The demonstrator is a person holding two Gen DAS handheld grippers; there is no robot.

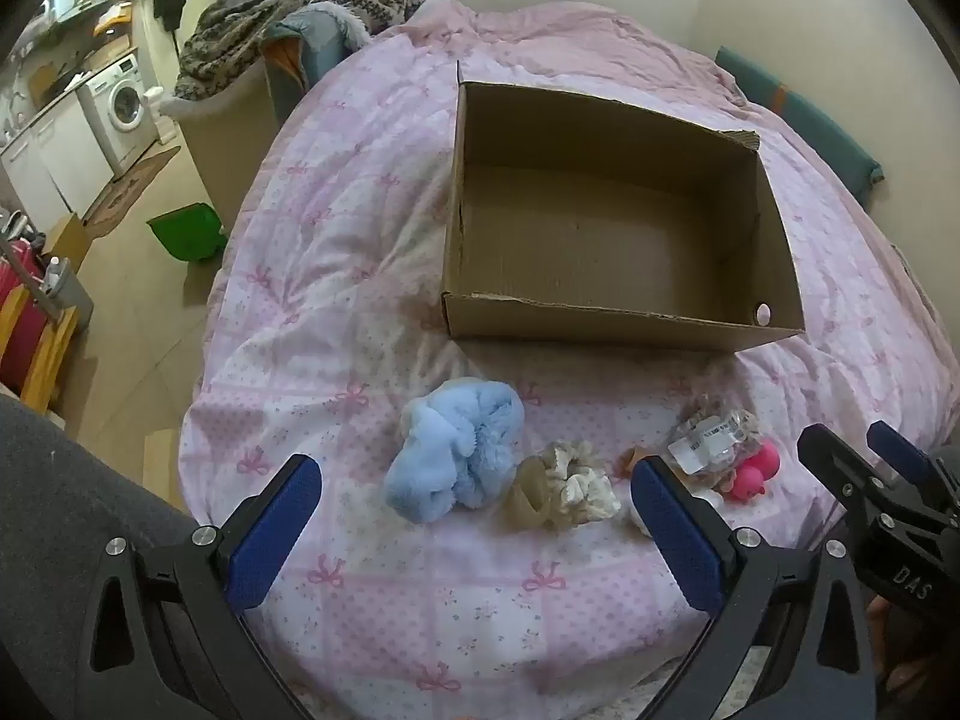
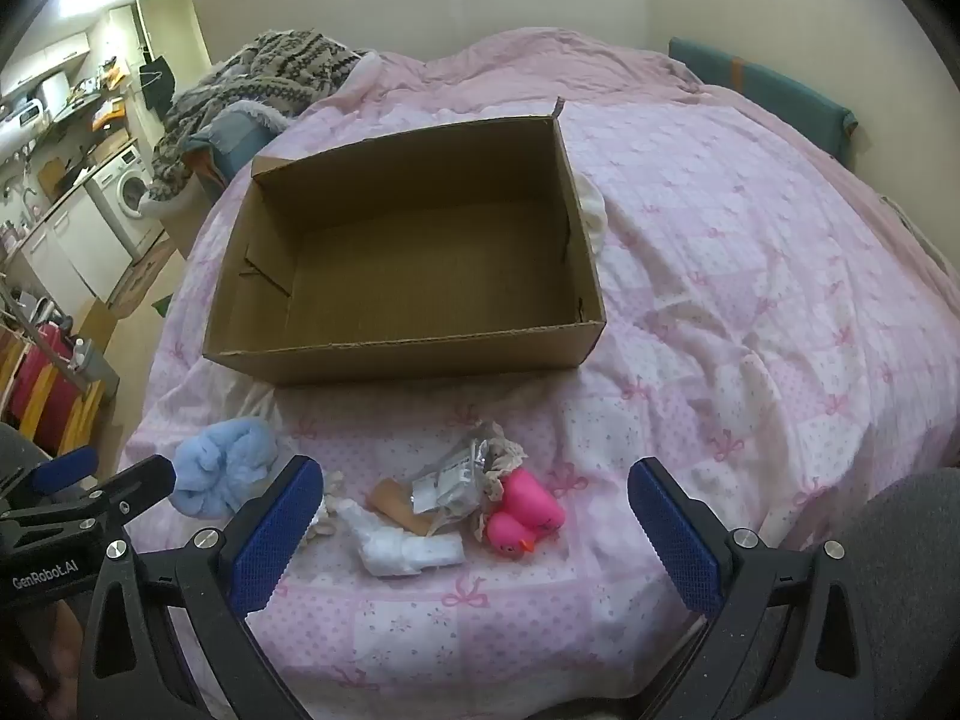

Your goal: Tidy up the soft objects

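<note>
An open brown cardboard box [image 1: 618, 222] sits on a bed with a pink bow-patterned quilt [image 1: 360, 252]. Near the box lie a fluffy light-blue plush scrunchie [image 1: 456, 456], beige and cream fabric scrunchies [image 1: 564, 486], a crinkled clear plastic packet [image 2: 450, 480] and a pink rubber duck [image 2: 525, 516]. The left gripper [image 1: 477, 525] and right gripper [image 2: 477, 525] hover above them, jaws wide and holding nothing.

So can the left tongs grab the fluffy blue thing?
Probably yes. The left tongs are open and empty, and the blue fluffy lies on the bed just ahead between the fingers, with nothing on top. The scrunchies only sit beside it.
</note>
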